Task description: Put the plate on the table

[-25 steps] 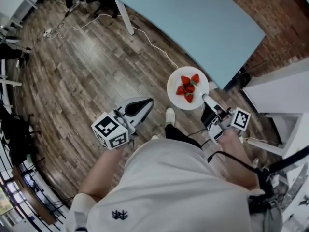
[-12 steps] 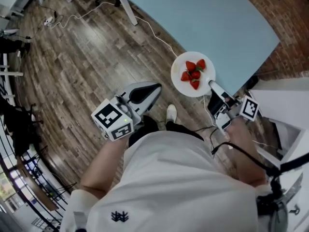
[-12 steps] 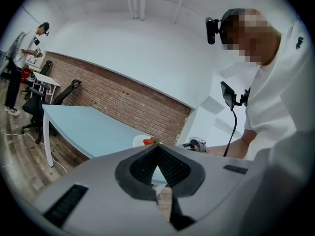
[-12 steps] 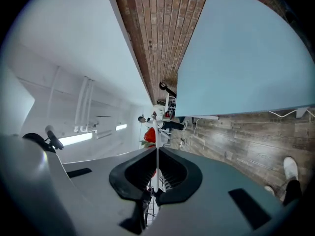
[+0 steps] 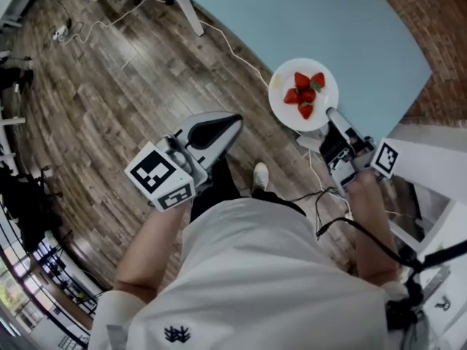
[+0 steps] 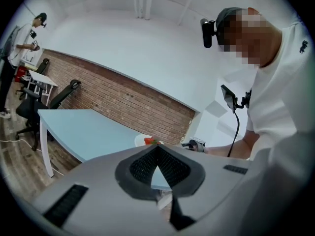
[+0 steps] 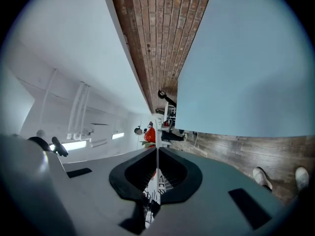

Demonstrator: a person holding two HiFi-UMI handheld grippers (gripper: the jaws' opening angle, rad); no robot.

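Wood plank floor (image 5: 109, 108) covers the left and centre of the head view. The pale blue bench (image 5: 328, 20) takes up the upper right, with one white leg (image 5: 187, 9) showing at top centre. In the left gripper view a brick wall (image 6: 123, 100) runs behind the bench, with white walls and ceiling above it. At the far left of that view are a black office chair (image 6: 29, 107), a small white desk (image 6: 42, 77) and a second person (image 6: 22, 38) standing at the upper left.

A white cable (image 5: 235, 51) trails over the floor from the upper left and along the bench edge toward the plate. The left claw (image 5: 219, 130) is at the centre of the head view, over the floor and well apart from the bench. Its pads meet at the tip with nothing between them. The wearer's white shoe (image 5: 257, 175) is just below it.

The plate (image 5: 325, 100) is in the upper right of centre, lying flat and overlapping the bench's near edge, partly over the floor. Can't tell whether it touches the bench. Red strawberries (image 5: 305, 93) are heaped in the middle of it. The right claw (image 5: 334, 115) is clamped on the plate's lower right rim, and in the right gripper view that rim is a thin white line between the pads. White furniture (image 5: 430, 148) sits at the right edge.

Counts:
- Bench: one
- Plate: one
- Claws: two
- Marker cubes: two, the left cube (image 5: 160, 177) and the right cube (image 5: 385, 159)
- Strawberries: about five, count unsure
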